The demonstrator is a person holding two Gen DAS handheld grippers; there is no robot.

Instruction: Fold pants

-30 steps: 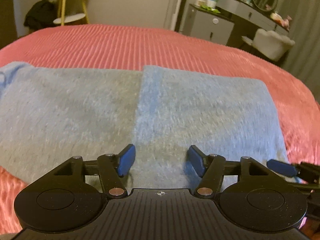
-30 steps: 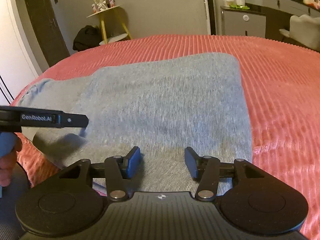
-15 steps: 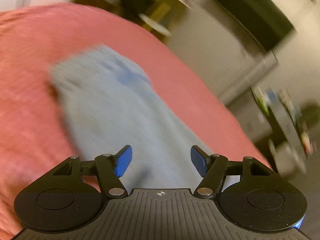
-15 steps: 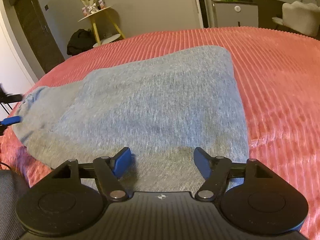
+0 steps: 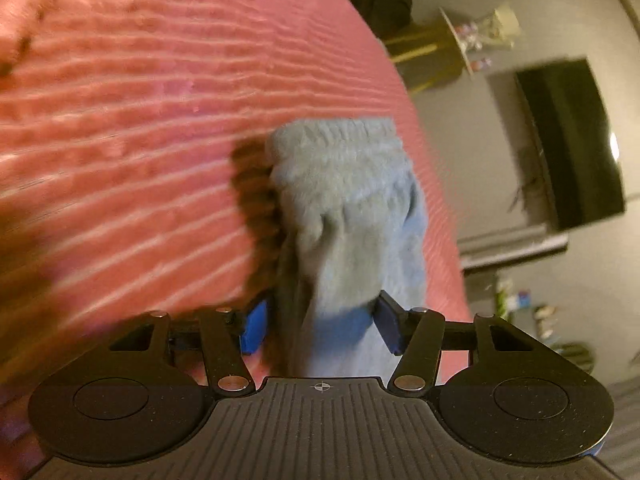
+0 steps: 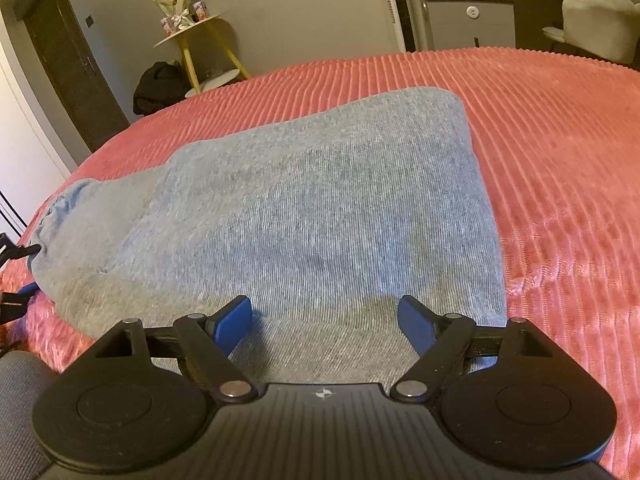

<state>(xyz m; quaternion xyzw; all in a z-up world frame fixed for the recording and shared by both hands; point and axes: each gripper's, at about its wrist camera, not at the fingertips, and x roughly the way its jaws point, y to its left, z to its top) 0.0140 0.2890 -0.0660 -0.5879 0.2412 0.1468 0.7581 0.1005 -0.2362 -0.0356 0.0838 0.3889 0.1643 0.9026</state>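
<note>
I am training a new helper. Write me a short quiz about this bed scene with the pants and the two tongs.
1. True or false: the grey-blue knitted pants lie on a smooth green sheet.
2. What is between the jaws of the left tongs? A) the gathered cuff of the pants, B) a pillow, C) nothing.
3. Fill in: over the pants, the right tongs stand ___.

Key:
1. False. They lie on a pink ribbed bedspread.
2. A. These jaws have just been closing.
3. Open. These jaws have just been opening and grip nothing.
</note>
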